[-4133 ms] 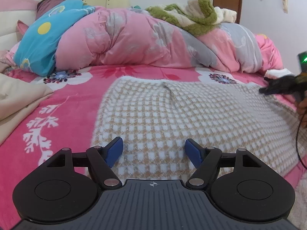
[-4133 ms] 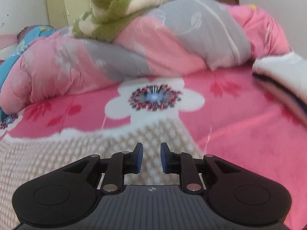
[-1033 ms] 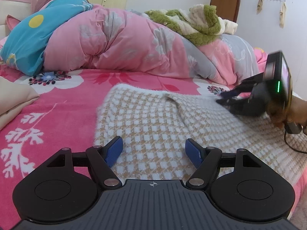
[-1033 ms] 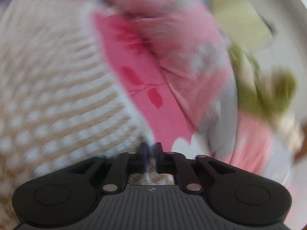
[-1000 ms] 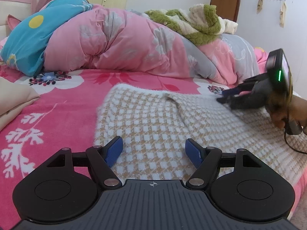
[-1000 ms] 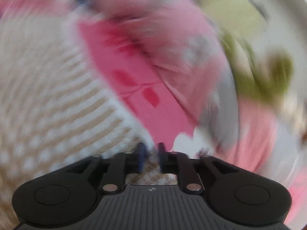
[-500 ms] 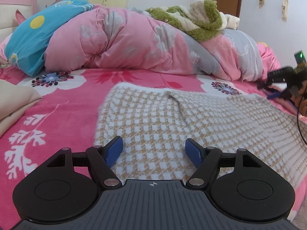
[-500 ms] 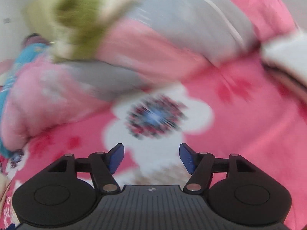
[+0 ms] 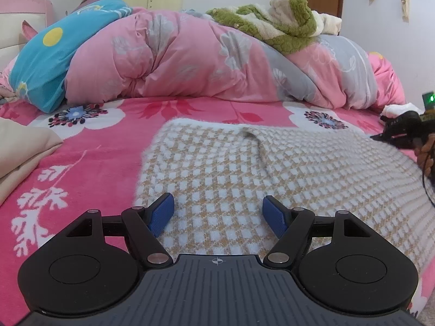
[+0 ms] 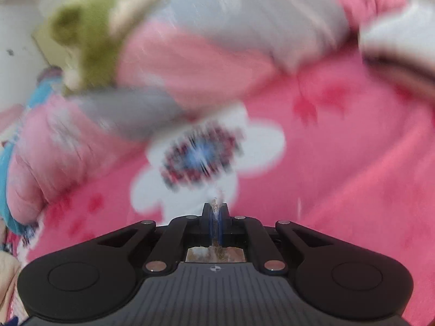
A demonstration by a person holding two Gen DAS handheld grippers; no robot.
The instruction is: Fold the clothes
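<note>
Knitwear first: the checked sweater (image 9: 272, 168), a fuzzy tan-and-white knit, lies spread flat on the pink floral bed cover (image 9: 89, 168), in front of the heaped pink quilt (image 9: 176, 62). It looks soft, thick and limp, with no stiffness to carry a fold by itself, so any lifted edge should droop and drag the rest along. The pile ought to grip the blue pads well; slipping seems unlikely, though a loose knit can stretch or snag if pulled by one small pinch. It should be light enough for one hand. Good places to hold are the hem corners and the outer edge, taking both layers so the panel travels as one.

The left claw (image 9: 217, 212) hovers just above the near part of the sweater with its jaws wide apart and nothing between them. The right claw (image 10: 216, 217) has just been closing and now stands pinched tight on a thin tuft of tan and white fibres, most likely the sweater's far right edge, though that view is smeared by motion. In the left view it sits at the garment's right border, held by the person's hand (image 9: 425, 154).

No brand, label or readable writing shows anywhere.
</note>
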